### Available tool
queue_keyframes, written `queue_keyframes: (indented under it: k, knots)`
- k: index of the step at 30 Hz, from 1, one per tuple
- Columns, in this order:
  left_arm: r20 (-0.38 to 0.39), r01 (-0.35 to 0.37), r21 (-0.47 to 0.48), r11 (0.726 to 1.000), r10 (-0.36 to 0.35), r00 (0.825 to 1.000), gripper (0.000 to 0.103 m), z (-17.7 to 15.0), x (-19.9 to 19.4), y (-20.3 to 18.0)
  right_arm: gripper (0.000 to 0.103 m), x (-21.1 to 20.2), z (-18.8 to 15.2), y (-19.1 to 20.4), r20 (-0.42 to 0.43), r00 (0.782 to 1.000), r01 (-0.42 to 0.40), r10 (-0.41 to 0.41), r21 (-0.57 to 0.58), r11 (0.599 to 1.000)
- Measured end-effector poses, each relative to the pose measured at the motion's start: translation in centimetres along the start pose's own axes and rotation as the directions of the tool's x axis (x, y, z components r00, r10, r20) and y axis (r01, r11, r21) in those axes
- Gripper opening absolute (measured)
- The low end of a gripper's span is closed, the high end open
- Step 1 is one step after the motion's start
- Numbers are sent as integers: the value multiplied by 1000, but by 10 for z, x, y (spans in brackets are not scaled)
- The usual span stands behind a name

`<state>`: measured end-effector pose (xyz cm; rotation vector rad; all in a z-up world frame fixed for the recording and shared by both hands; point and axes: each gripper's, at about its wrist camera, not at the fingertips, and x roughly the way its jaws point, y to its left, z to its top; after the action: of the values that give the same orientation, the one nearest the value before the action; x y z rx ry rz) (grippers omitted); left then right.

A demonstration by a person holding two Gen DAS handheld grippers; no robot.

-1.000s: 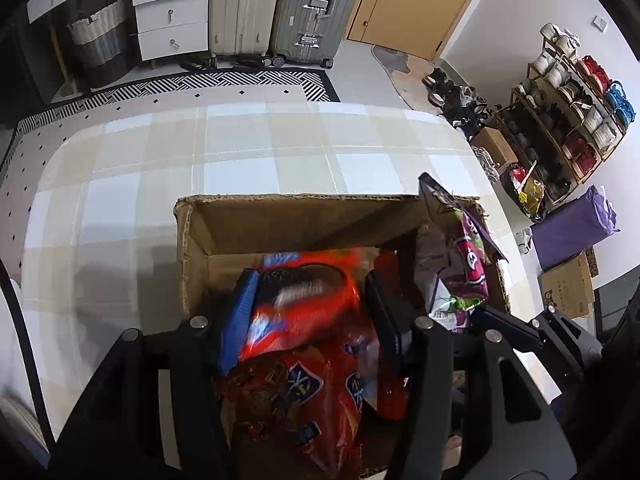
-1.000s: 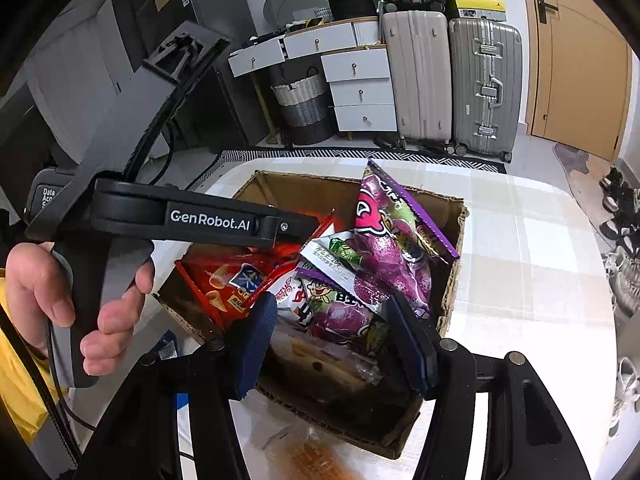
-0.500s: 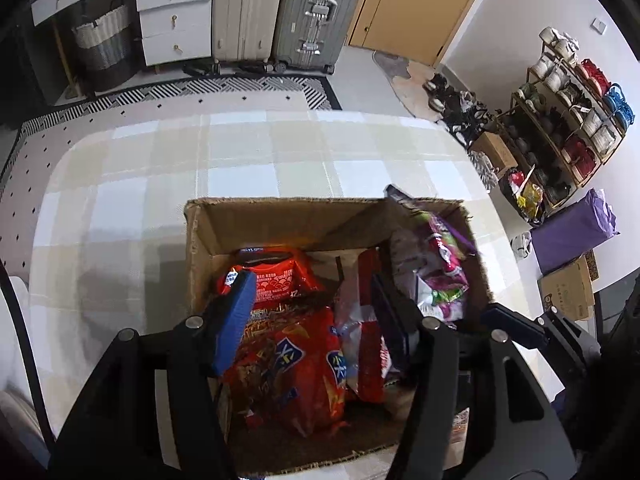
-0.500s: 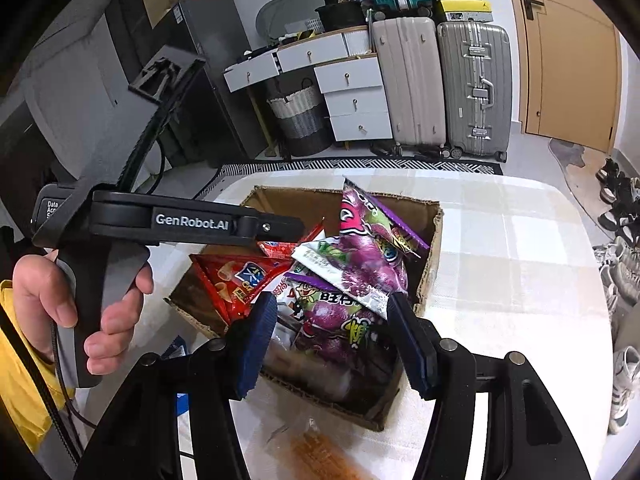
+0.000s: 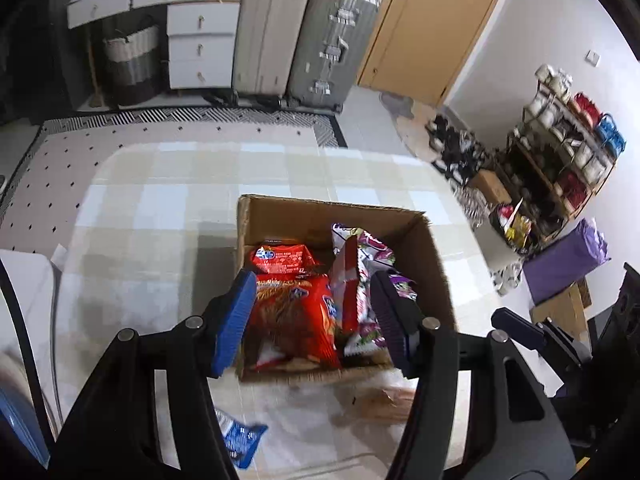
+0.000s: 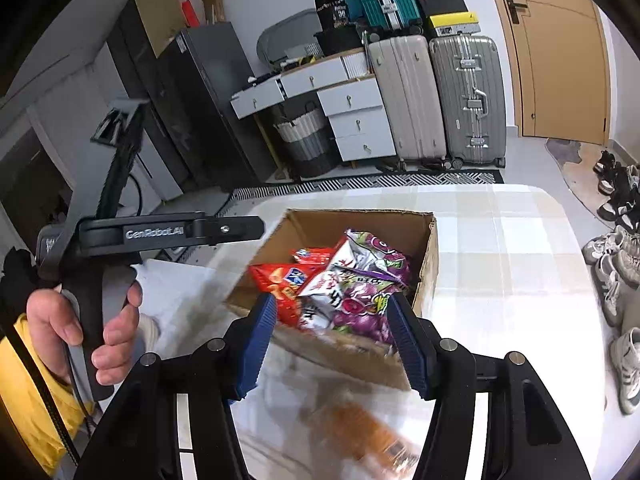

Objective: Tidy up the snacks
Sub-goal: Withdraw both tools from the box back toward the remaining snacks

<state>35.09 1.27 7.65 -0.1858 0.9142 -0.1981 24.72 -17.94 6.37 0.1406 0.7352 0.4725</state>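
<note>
Below both tongs, the cardboard box (image 5: 436, 256) holds red chip bags (image 5: 294, 312) and purple packets (image 6: 368, 300). Left gripper (image 5: 312, 320) and right gripper (image 6: 332, 340) hang open, empty. Best next: descend squarely on the loose orange packet (image 6: 360, 428) nearest them.

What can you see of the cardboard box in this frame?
The cardboard box is plain brown corrugated card, open-topped, with rough, worn rims. It sits upright on the checked tablecloth. Inside, red snack bags fill the left part and purple-and-white bags lean along the right wall, their tops rising above the rim. Neither gripper touches it. A blue packet and an orange packet lie on the cloth just outside its near wall.
</note>
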Motion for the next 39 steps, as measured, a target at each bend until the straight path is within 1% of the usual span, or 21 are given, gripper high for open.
queue_keyframes:
  k: [1, 3, 4, 5, 7, 9, 11, 15, 20, 21, 22, 24, 25, 28, 30, 31, 32, 34, 36, 37, 39]
  knots:
    - [17, -6, -5, 1000, 6, 1000, 58, -5, -12, -1, 59, -7, -2, 3, 7, 1000, -3, 3, 2, 1000]
    - [50, -6, -13, 1000, 7, 999, 66, -17, -34, -2, 59, -22, -10, 8, 22, 1000, -11, 11, 14, 1000]
    - [70, -7, -17, 1000, 8, 998, 68, -24, -46, -4, 59, -27, -13, 12, 26, 1000, -14, 14, 17, 1000]
    - [92, -13, -18, 1000, 15, 996, 70, -32, -59, -5, 59, -33, -18, 15, 31, 999, -17, 16, 21, 1000]
    - [138, -20, -15, 1000, 22, 990, 71, -49, -84, -9, 59, -45, -27, 22, 40, 999, -21, 20, 21, 1000]
    - [173, -34, -7, 999, 35, 984, 77, -67, -106, -13, 59, -59, -38, 29, 53, 998, -24, 23, 20, 999]
    - [208, -61, -3, 998, 60, 976, 78, -88, -128, -17, 59, -70, -47, 31, 65, 997, -30, 28, 29, 999]
    - [269, -75, -6, 997, 74, 960, 80, -132, -169, -25, 59, -91, -69, 36, 83, 996, -38, 33, 55, 998]
    - [288, -119, 14, 993, 110, 951, 81, -181, -203, -39, 59, -110, -89, 39, 101, 994, -47, 39, 78, 996]
    - [293, -136, 11, 991, 127, 948, 82, -191, -211, -42, 59, -113, -92, 40, 104, 994, -48, 39, 78, 996]
    - [299, -136, 7, 991, 128, 946, 82, -200, -216, -44, 59, -115, -95, 41, 107, 994, -47, 39, 77, 996]
    - [312, -109, -2, 994, 104, 944, 82, -216, -229, -48, 59, -120, -101, 44, 111, 993, -48, 40, 71, 996]
    - [317, -111, -14, 994, 110, 942, 82, -226, -235, -48, 59, -123, -105, 46, 115, 993, -49, 42, 66, 997]
    - [337, -106, -27, 994, 109, 935, 85, -247, -246, -51, 59, -127, -114, 53, 128, 991, -51, 45, 46, 998]
    - [345, -128, -29, 991, 130, 930, 92, -259, -249, -54, 66, -130, -122, 59, 141, 989, -54, 49, 30, 998]
    - [349, -132, -24, 991, 132, 928, 94, -266, -250, -55, 67, -129, -125, 61, 146, 988, -56, 52, 21, 998]
    - [355, -139, -22, 990, 137, 925, 102, -273, -250, -55, 68, -129, -128, 62, 149, 987, -56, 54, 14, 998]
    - [367, -150, -16, 989, 146, 919, 102, -282, -247, -55, 68, -124, -134, 65, 153, 986, -65, 65, -8, 998]
    - [368, -162, -6, 987, 153, 917, 102, -288, -239, -54, 68, -116, -141, 66, 147, 986, -70, 72, -19, 997]
    - [361, -172, -3, 985, 162, 919, 102, -294, -234, -53, 69, -111, -145, 66, 142, 987, -72, 74, -20, 997]
    - [341, -173, 0, 985, 163, 926, 102, -289, -216, -49, 75, -101, -151, 63, 124, 989, -77, 78, -14, 997]
